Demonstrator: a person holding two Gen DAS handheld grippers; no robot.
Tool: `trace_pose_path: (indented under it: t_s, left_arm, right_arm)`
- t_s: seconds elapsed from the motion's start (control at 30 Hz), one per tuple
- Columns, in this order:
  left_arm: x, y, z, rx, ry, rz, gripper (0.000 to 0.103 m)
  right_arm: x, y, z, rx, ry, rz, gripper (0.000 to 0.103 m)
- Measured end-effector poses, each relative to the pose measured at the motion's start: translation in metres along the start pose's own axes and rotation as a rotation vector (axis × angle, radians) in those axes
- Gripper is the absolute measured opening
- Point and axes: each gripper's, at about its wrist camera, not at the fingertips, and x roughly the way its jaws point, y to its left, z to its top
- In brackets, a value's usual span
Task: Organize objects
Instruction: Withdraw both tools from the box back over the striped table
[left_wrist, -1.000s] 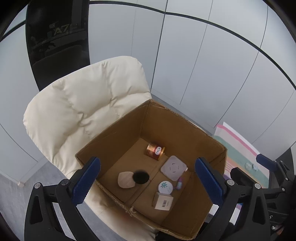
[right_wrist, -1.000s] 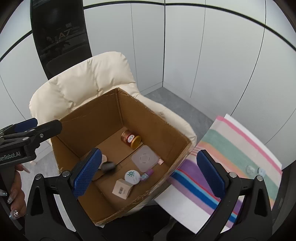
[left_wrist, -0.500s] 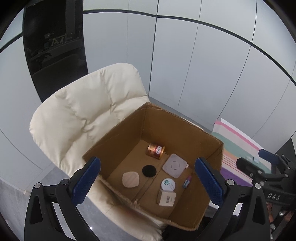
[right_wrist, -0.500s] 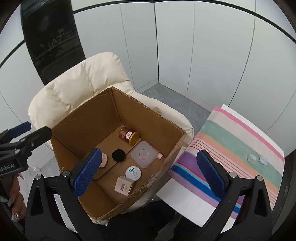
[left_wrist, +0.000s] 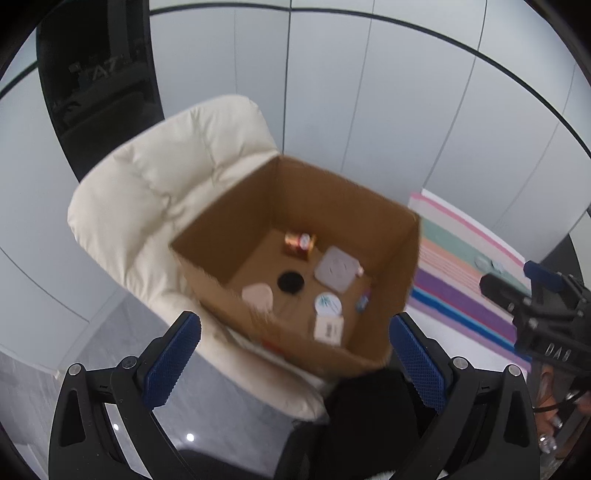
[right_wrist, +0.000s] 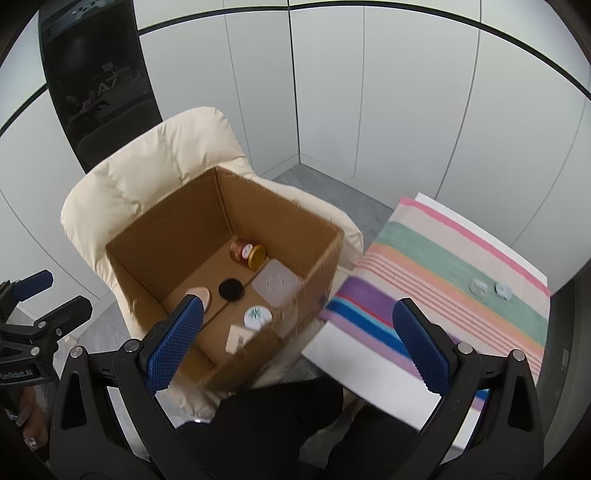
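An open cardboard box (left_wrist: 229, 221) (right_wrist: 155, 236) rests on a cream padded chair (left_wrist: 147, 192) (right_wrist: 147, 162). Inside lie a small jar with a gold lid (left_wrist: 299, 242) (right_wrist: 247, 252), a black round disc (left_wrist: 290, 281) (right_wrist: 231, 288), a pale square lid (left_wrist: 336, 268) (right_wrist: 275, 282), a white round tin (left_wrist: 327, 303) (right_wrist: 257, 316), a peach pad (left_wrist: 257, 295) (right_wrist: 201, 293) and a small white carton (left_wrist: 328, 329) (right_wrist: 236, 338). My left gripper (left_wrist: 295, 363) and right gripper (right_wrist: 297, 341) both hover open and empty, high above the box.
A striped cloth (left_wrist: 461, 266) (right_wrist: 443, 273) covers a table right of the chair, with two small clear round pieces (right_wrist: 489, 288) on it. White wall panels and a dark screen (right_wrist: 96, 85) stand behind. A dark-clothed lap (right_wrist: 277, 424) sits below the grippers.
Both grippers have risen and pulled back from the box, so it looks smaller. The black disc, blurred a second ago, now lies still on the box floor.
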Motion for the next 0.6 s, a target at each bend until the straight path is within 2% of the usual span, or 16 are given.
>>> trace_pose_path:
  t_s: [0.13,0.3,0.43,0.6]
  left_arm:
    - [-0.007,-0.005,-0.018,0.012,0.025,-0.029,0.102]
    - [-0.012,-0.015,-0.024,0.034,0.018,-0.027,0.102]
    - [-0.013,-0.020,-0.023,0.036,0.012,-0.050,0.102]
    - [-0.010,-0.028,-0.019,0.050,-0.018,-0.055,0.102]
  right_arm:
    - [-0.010,0.006,-0.031,-0.019,0.050,0.019,0.103]
    - [-0.015,0.001,-0.059,0.006,0.094,0.034,0.103]
    - [-0.018,-0.004,-0.065,0.017,0.091,0.002,0.103]
    - [-0.039,-0.014,-0.065,0.042,0.043,-0.023,0.103]
